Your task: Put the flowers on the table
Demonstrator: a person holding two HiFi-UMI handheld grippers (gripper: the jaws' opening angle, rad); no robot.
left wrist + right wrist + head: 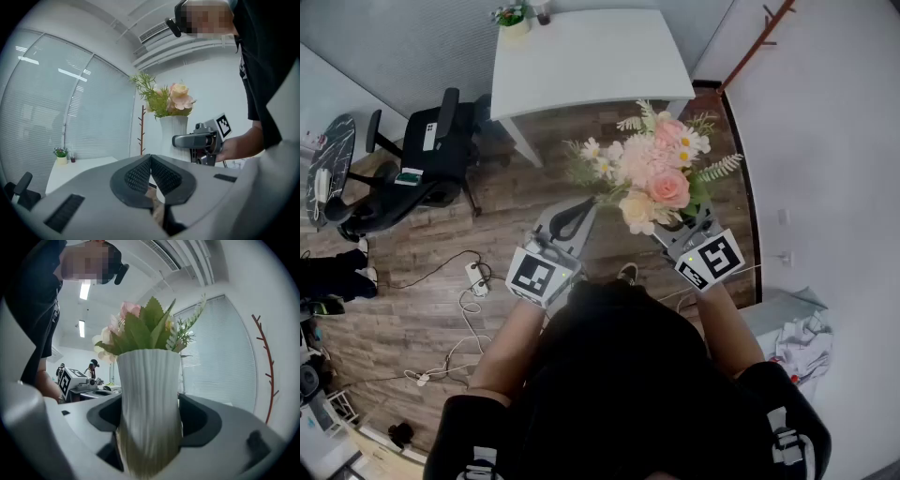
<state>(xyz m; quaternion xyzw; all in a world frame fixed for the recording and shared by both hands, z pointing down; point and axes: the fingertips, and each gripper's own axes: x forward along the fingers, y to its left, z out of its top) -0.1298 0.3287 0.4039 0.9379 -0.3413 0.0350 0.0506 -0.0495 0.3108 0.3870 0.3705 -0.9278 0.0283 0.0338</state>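
Office chair (431,150) at far left on wood floor (422,272). L gripper (570,217) held out level, jaws together at the tips, nothing btwn them, just left of the flowers (652,173). Flowers sit in a white ribbed vase (149,394), held in the air over the floor in front of the person, near the table (581,56) but not on it. R gripper (150,420) has its jaws wide, clamped on the vase's lower body. Table has a small plant (513,19) at its far left corner. Rack (759,42) by the wall at right.
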